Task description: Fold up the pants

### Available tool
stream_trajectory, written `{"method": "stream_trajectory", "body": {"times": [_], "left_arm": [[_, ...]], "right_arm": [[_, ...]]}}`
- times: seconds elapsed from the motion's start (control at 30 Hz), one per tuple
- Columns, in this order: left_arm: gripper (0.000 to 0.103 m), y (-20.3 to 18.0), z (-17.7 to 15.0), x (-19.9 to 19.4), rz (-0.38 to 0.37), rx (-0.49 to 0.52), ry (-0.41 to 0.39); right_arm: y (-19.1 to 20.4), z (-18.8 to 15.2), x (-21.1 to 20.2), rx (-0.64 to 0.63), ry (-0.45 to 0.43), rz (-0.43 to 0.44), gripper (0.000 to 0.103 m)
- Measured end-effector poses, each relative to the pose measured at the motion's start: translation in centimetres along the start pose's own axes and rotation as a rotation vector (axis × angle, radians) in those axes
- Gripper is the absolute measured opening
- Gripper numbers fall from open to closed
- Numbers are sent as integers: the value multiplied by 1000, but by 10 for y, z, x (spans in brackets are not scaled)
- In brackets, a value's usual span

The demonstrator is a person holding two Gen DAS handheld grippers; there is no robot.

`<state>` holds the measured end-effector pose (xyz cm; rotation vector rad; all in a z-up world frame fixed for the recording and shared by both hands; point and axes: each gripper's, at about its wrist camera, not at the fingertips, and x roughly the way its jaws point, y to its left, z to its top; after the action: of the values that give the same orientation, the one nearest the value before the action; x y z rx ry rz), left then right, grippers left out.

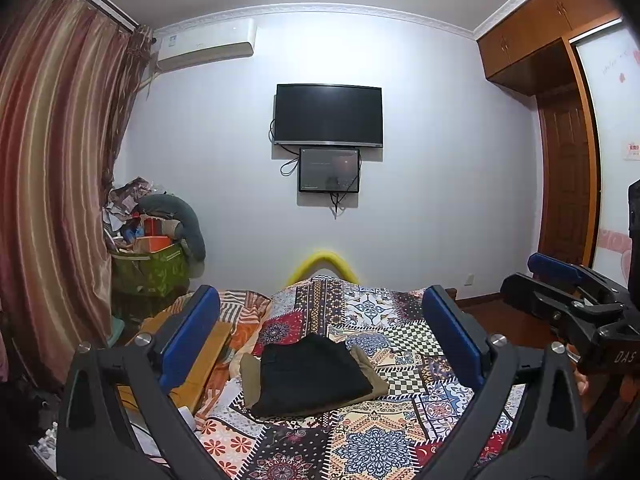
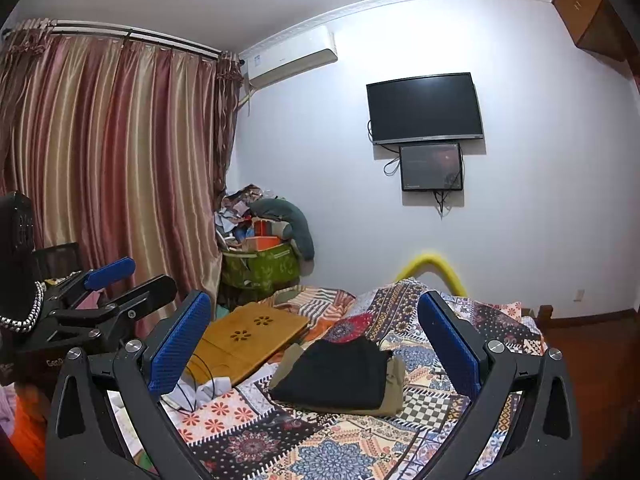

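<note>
Both grippers, left gripper (image 1: 320, 340) and right gripper (image 2: 314, 344), hover released over the bed (image 1: 376, 440); black pants (image 1: 312, 376) lie folded mid-bed atop khaki pants (image 1: 250, 380). Folding looks done; next would be withdrawing.

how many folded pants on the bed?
2, stacked mid-bed: black pants on top, khaki pants underneath, edges showing on both sides. More could be hidden beneath.

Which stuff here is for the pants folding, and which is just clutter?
Job:
black pants, folded
khaki pants, folded beneath
left claw, open
right claw, open

Clutter:
wooden lap tray
green bin
cables
</note>
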<state>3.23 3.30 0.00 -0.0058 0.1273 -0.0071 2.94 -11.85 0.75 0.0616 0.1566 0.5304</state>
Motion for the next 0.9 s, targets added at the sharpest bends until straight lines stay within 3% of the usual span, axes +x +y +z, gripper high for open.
{"method": "stream_trajectory", "body": {"times": [0.9], "left_arm": [[102,2,0,6,-23,-9,-2]], "right_arm": [[0,0,-3,11,2,-23,103]]}}
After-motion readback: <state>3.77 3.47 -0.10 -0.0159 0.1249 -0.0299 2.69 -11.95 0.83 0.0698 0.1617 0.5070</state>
